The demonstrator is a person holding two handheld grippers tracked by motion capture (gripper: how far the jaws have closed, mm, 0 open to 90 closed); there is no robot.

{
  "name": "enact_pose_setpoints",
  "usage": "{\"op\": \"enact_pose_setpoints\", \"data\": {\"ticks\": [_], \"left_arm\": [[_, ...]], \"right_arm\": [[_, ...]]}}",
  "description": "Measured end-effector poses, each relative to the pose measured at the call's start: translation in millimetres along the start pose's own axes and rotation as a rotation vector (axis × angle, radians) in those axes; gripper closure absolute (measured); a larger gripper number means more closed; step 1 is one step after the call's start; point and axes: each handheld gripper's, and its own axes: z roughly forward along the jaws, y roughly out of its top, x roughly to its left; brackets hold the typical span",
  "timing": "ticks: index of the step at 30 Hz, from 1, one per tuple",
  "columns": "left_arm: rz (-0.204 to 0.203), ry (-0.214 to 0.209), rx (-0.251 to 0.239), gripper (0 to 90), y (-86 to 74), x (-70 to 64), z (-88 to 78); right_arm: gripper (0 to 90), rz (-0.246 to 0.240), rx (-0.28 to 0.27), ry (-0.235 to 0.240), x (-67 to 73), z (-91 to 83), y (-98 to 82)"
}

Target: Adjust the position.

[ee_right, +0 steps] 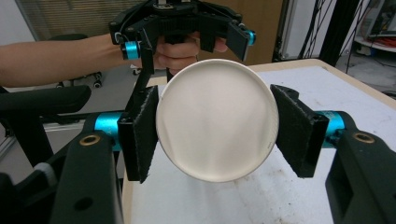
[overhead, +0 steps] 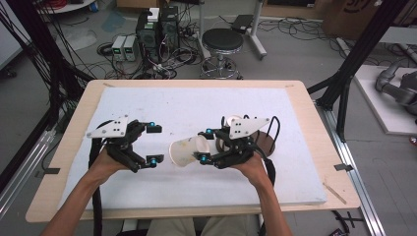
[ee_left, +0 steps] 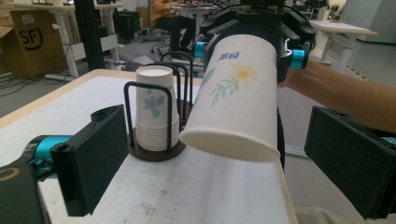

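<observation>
The right hand-held gripper (overhead: 202, 145) is squeezed tight on a paper cup (overhead: 189, 151). Its two black pads press the cup's sides near the bottom. The cup lies on its side in the air above the middle of the white counter (overhead: 147, 105), with its open mouth facing 9 o'clock. The left hand-held gripper (overhead: 155, 144) sits at 9 o'clock from the cup, near its mouth, wide open and holding nothing. At 3 o'clock from the cup stands a stack of cups (ee_left: 156, 114) in a black wire holder (ee_left: 154, 151).
</observation>
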Motion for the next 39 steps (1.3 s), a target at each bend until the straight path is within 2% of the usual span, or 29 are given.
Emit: {"op": "enact_pose_setpoints", "data": {"ticks": [8, 15, 29, 39], "left_arm": [[0.009, -0.071, 0.0, 6.4, 6.0, -1.9, 24.0], [0.019, -0.105, 0.008, 6.4, 10.1, -2.5, 42.0], [0.015, -0.15, 0.026, 6.5, 7.8, 0.6, 57.1], [0.004, -0.166, 0.052, 6.5, -0.4, 1.3, 65.0]], "right_arm": [[37.2, -0.004, 0.004, 0.013, 1.1, 3.1, 0.6], [37.2, -0.006, 0.005, 0.018, 1.3, 4.2, 0.7], [37.2, -0.007, -0.006, 0.023, 0.9, 4.1, 0.7], [37.3, -0.005, -0.007, 0.026, 1.6, 3.7, 1.1]]}}
